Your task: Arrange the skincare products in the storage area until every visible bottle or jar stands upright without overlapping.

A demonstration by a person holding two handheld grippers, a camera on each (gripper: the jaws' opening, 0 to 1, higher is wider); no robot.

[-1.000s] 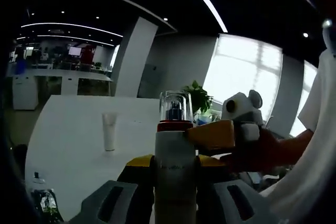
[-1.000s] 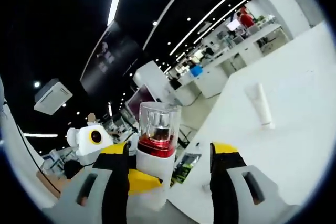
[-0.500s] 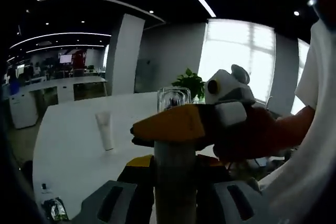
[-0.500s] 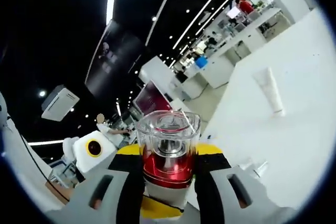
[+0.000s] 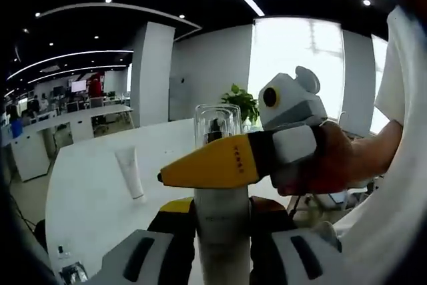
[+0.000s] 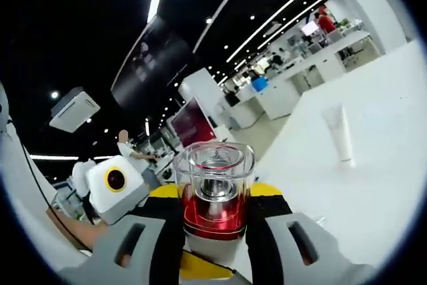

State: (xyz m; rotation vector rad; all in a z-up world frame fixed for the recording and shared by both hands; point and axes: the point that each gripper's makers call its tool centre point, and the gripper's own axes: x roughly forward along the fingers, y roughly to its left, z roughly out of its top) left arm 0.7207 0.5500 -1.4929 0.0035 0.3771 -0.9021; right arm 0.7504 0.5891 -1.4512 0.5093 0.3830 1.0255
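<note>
Bottle held upright by both tools

The bottle (image 5: pixel 220 191) is clamped low by the left tool (image 5: pixel 220 245) and near the cap by the right tool (image 6: pixel 213 231); its long axis is vertical above the tabletop (image 5: pixel 93 191). A tube (image 5: pixel 130 173) stands well apart.

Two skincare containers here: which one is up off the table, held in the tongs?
The white pump bottle with the red collar and clear cap, clamped by both tongs. The plain white tube stands alone on the white table.
</note>
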